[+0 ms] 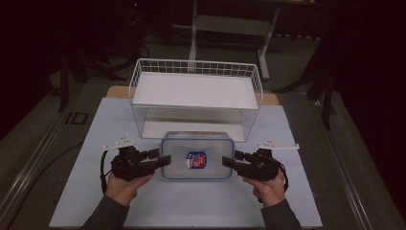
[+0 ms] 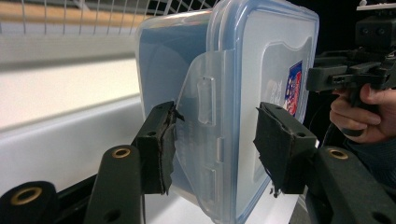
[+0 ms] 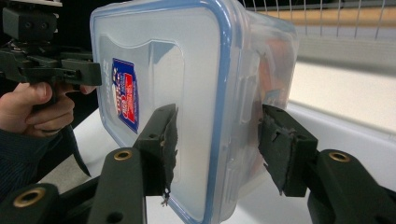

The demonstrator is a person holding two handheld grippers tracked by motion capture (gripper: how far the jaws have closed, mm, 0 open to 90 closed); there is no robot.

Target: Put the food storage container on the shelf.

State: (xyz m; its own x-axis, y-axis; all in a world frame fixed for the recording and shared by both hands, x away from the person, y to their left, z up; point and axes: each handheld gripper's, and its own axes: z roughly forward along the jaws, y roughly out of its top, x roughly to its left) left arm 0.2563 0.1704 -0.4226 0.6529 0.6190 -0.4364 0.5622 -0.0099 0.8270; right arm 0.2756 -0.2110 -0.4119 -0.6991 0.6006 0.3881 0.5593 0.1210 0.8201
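Observation:
A clear plastic container [image 1: 196,143] with a blue-rimmed lid and a small red and blue label lies flat on the white mat, just in front of the wire rack. My left gripper [image 1: 165,159] is at its left end, open, jaws straddling the side latch flap [image 2: 205,98] of the container [image 2: 243,70]. My right gripper [image 1: 226,162] is at the right end, open, one jaw over the lid and one on the body side of the container [image 3: 187,70]. Neither pair of pads is closed on it. Each gripper view shows the other hand with its gripper farther off.
A white wire rack [image 1: 196,88] with a solid shelf stands right behind the container, its lower level open toward me. The white mat [image 1: 191,206] covers the table. Dark floor and a stand's legs [image 1: 230,28] lie beyond.

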